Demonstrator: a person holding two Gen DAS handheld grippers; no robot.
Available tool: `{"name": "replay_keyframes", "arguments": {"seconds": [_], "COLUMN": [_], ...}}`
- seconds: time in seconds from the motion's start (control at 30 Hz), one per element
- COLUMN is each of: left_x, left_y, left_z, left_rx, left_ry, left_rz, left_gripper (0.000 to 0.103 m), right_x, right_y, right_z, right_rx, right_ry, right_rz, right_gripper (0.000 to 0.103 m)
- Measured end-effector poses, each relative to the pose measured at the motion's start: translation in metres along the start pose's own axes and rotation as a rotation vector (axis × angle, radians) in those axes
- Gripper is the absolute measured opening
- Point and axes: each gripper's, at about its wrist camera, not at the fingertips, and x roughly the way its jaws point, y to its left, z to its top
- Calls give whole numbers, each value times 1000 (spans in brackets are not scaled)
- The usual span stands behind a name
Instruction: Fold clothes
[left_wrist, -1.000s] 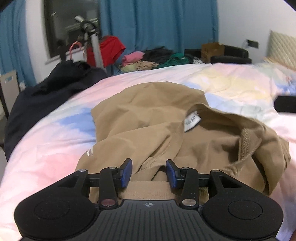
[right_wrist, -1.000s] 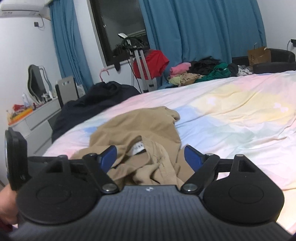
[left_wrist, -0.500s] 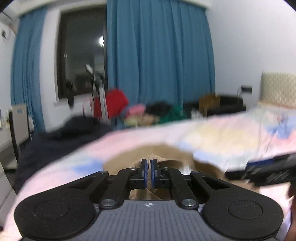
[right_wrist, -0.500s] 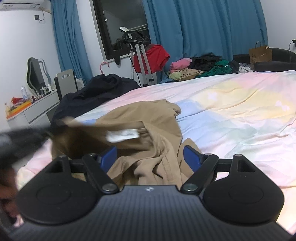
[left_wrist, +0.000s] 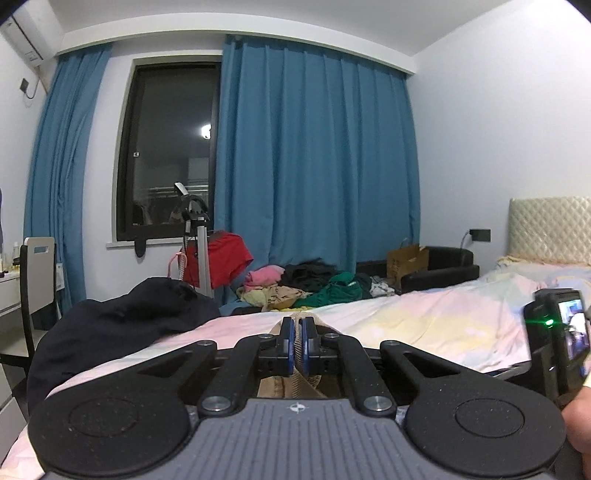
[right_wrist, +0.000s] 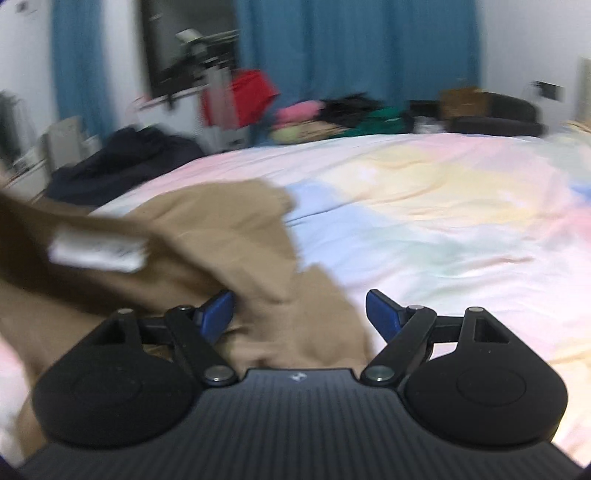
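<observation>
Pastel bedding (right_wrist: 424, 206) is spread under a tan garment (right_wrist: 207, 236) lying at ten o'clock.
Its edge is pinched in the left gripper (left_wrist: 294, 350); the right gripper (right_wrist: 299, 314) is held wide, cloth between, ungripped.

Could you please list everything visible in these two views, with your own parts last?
tan cotton garment: one, tan, near side of bed, an edge lifted.
pastel bedsheet: one, pink, yellow, blue, covering the bed.
dark navy garment: one, far left of bed.
heap of mixed clothes: one, pink, green, black, beyond bed.
red garment: one, hung on a stand.
blue curtains: two panels, flanking the window.
brown cardboard box: one, on black seat.
left gripper: shut on the tan garment.
right gripper: open, over the garment.
</observation>
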Motion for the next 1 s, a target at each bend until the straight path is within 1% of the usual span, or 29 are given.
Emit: {"name": "replay_keyframes", "arguments": {"seconds": [0.13,0.2,0.23,0.27,0.4,0.43,0.5,0.57,0.63,0.67,0.77,0.83,0.9,0.93,1.0], "left_x": [-11,-17,-19,-21,-26,-27,-29,-30,-32,-32,-27,-26,-28,-31,-37], "left_y": [3,2,2,2,1,1,2,4,3,3,2,-3,-8,-9,-11], "left_z": [5,6,7,7,9,9,8,6,5,4,0,-5,-8,-8,-6], "left_rx": [-27,-36,-37,-39,-38,-40,-42,-34,-35,-42,-48,-37,-31,-34,-41], "left_ry": [-49,-73,-78,-84,-101,-106,-116,-129,-137,-135,-109,-94,-94,-103,-126], "left_rz": [-15,-23,-24,-25,-23,-24,-28,-29,-31,-35,-61,-75,-102,-119,-142], "left_gripper": [4,4,4,4,4,4,4,4,4,4,4,4,4,4,4], "right_x": [-28,-38,-41,-42,-38,-34,-19,-2,14,20,31,27,13,4,-26], "right_y": [-22,-27,-28,-25,-1,6,19,25,21,14,-18,-33,-37,-37,-34], "right_z": [8,10,10,9,3,1,-4,-5,1,6,25,37,48,53,62], "right_rx": [109,118,118,99,-34,-69,-121,-138,-86,-32,197,241,209,192,160], "right_ry": [-164,-219,-238,-235,-165,-130,-39,21,62,85,138,128,84,59,-23], "right_rz": [-64,-74,-58,-20,165,205,226,182,121,98,46,-15,-77,-95,-72], "right_gripper": [80,81,82,82,80,80,80,80,80,80,80,80,80,80,80]}}
